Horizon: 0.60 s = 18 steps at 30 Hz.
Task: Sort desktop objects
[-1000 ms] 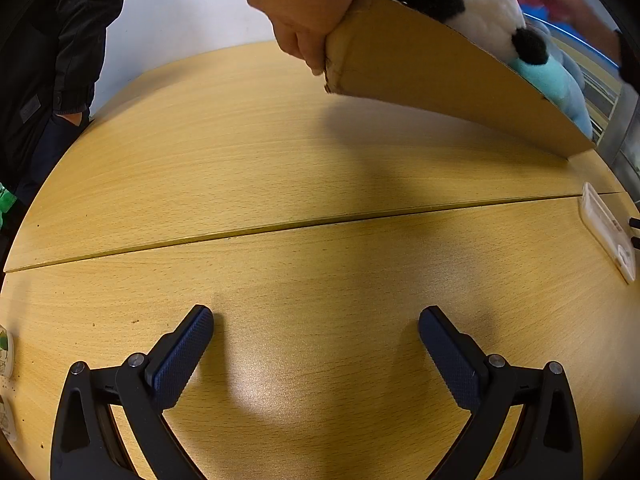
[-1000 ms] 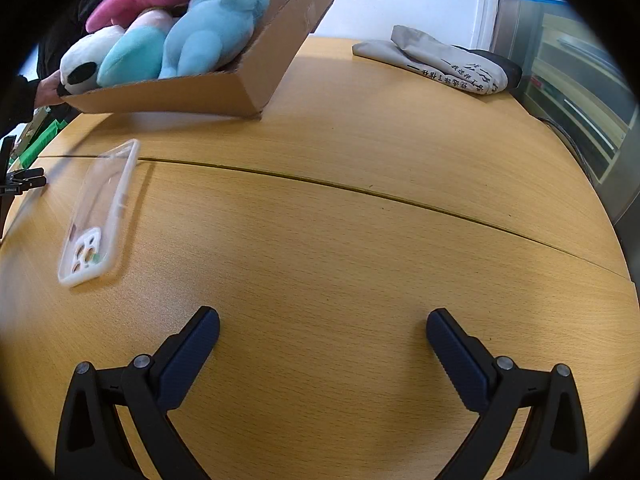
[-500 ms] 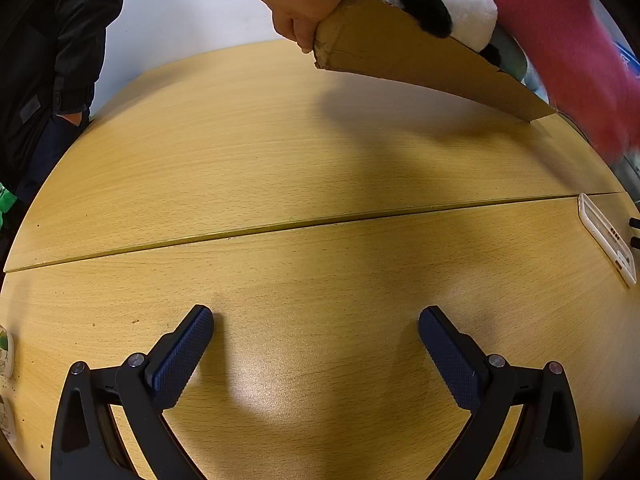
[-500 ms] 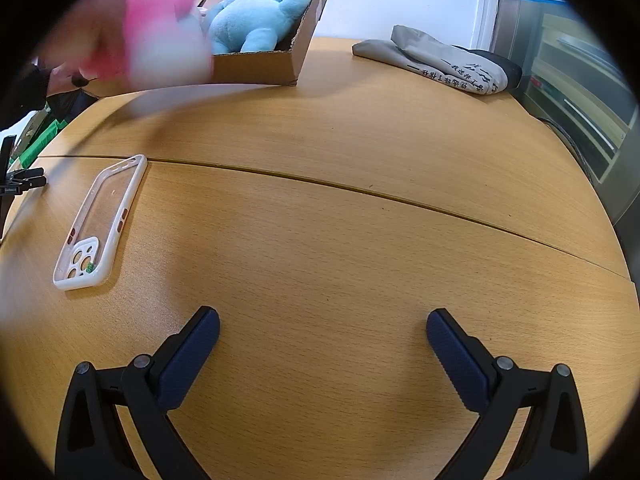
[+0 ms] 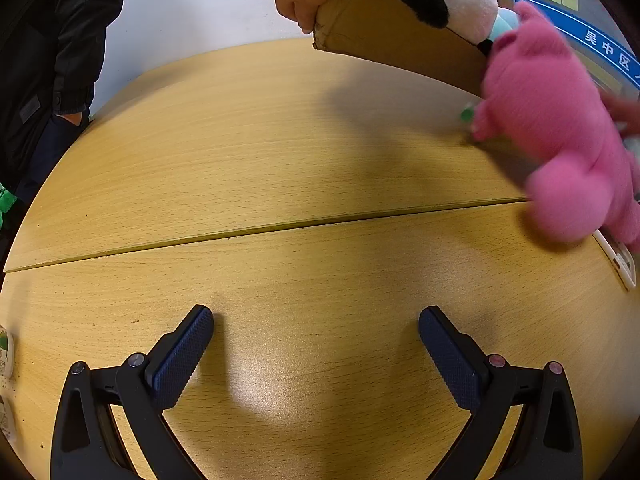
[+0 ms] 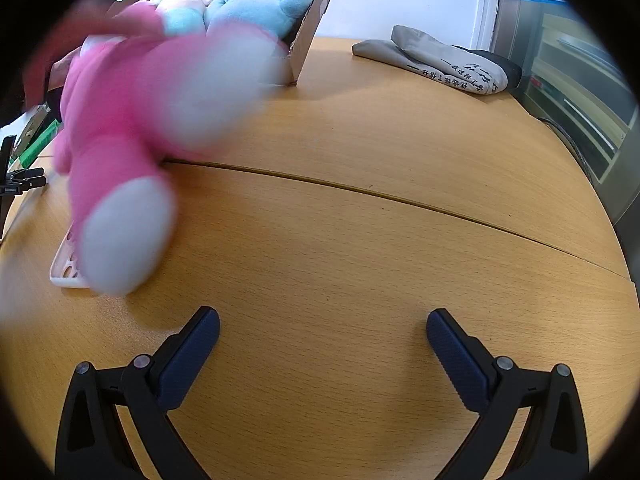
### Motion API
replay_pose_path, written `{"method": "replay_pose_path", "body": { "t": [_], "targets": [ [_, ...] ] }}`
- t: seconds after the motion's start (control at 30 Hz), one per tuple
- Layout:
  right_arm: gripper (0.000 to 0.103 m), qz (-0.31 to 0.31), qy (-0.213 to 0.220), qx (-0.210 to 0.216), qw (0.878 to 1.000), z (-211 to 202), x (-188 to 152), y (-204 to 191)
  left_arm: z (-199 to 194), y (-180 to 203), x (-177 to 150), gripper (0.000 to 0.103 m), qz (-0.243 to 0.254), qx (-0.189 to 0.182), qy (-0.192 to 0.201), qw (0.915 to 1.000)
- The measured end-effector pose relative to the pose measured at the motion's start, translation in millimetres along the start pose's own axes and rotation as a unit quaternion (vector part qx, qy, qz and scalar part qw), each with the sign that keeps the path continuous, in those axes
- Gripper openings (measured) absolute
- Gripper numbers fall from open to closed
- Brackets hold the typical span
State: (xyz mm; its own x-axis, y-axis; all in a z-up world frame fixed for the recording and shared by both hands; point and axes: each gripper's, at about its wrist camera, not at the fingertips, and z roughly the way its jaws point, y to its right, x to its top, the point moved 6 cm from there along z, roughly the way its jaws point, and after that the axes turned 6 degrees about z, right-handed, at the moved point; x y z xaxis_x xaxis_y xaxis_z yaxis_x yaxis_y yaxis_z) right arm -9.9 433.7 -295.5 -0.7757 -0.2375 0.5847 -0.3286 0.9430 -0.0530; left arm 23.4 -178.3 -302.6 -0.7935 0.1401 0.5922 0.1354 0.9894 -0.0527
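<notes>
While both grippers wait spread wide and empty over the pale wooden tabletop (image 5: 280, 152), a blurred pink plush toy (image 6: 132, 140) hangs over the white phone case (image 6: 64, 268). It lies forward-left of the right gripper (image 6: 323, 334) and far right of the left gripper (image 5: 316, 332), long axis running away; the right one looks nearer.

Smooth wood-grain table (image 5: 280, 168), fuzzy pink plush toy (image 5: 556, 140), matt cardboard box (image 5: 384, 36)

Two low wrist views along table (image 5: 280, 152), sharing pink plush (image 6: 132, 120)
</notes>
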Motion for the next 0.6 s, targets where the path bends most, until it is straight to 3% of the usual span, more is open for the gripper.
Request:
{"method": "replay_pose_path", "body": {
  "t": [0.6],
  "targets": [
    [0.103, 0.000, 0.000, 0.000, 1.000, -1.8, -2.1, 0.4, -0.2, 0.1, 0.4, 0.103, 0.000, 0.000, 0.000, 1.0000]
  ]
}}
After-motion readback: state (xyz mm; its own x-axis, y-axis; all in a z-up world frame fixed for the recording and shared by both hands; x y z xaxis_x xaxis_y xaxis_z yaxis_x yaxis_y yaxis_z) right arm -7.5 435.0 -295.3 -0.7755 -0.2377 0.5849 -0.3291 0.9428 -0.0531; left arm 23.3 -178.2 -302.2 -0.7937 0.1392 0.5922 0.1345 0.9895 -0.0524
